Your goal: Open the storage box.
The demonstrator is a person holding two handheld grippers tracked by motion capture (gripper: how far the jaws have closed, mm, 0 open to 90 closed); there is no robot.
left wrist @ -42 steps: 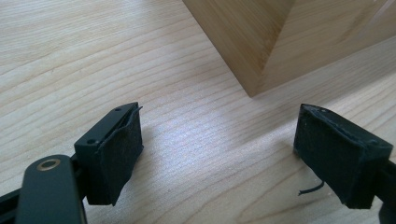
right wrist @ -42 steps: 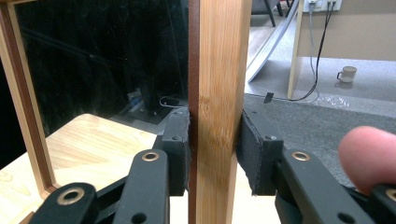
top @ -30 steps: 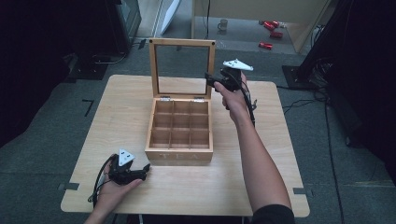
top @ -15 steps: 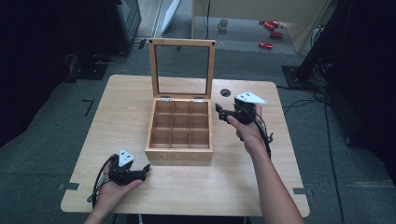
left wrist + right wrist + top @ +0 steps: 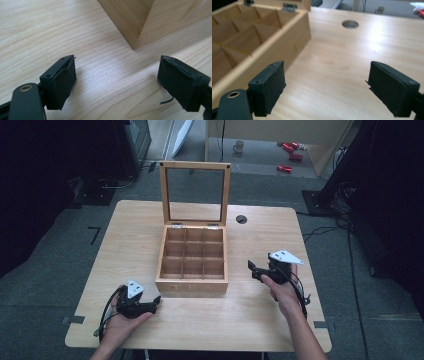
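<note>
The table (image 5: 260, 320) carries one big item: a wooden tea box (image 5: 192, 265) at centre, glass lid (image 5: 195, 192) upright at the back, all nine compartments bare. A cable hole (image 5: 241, 219) sits just right of the lid. No other items on the top.

Right gripper (image 5: 255, 268) is low over the wood, right of the box & near it; jaws wide apart w/ nothing between, in the right gripper view (image 5: 325, 87) too. Left gripper (image 5: 154, 302) rests near the box's front-left corner, jaws spread, nothing held; the left gripper view (image 5: 117, 83) has that corner straight ahead.

Step, by judgement: lid-opening looks finished, both hands at rest by the box. Next move prob. needs something to load into the compartments, or a grip on the lid edge to close it; either way the hand has to reach & line its jaws up first.

Vs. a sec ago: the right gripper was up at the lid's right edge, has since dropped back toward the person & its jaws have just been opening, empty. Left gripper unchanged.
</note>
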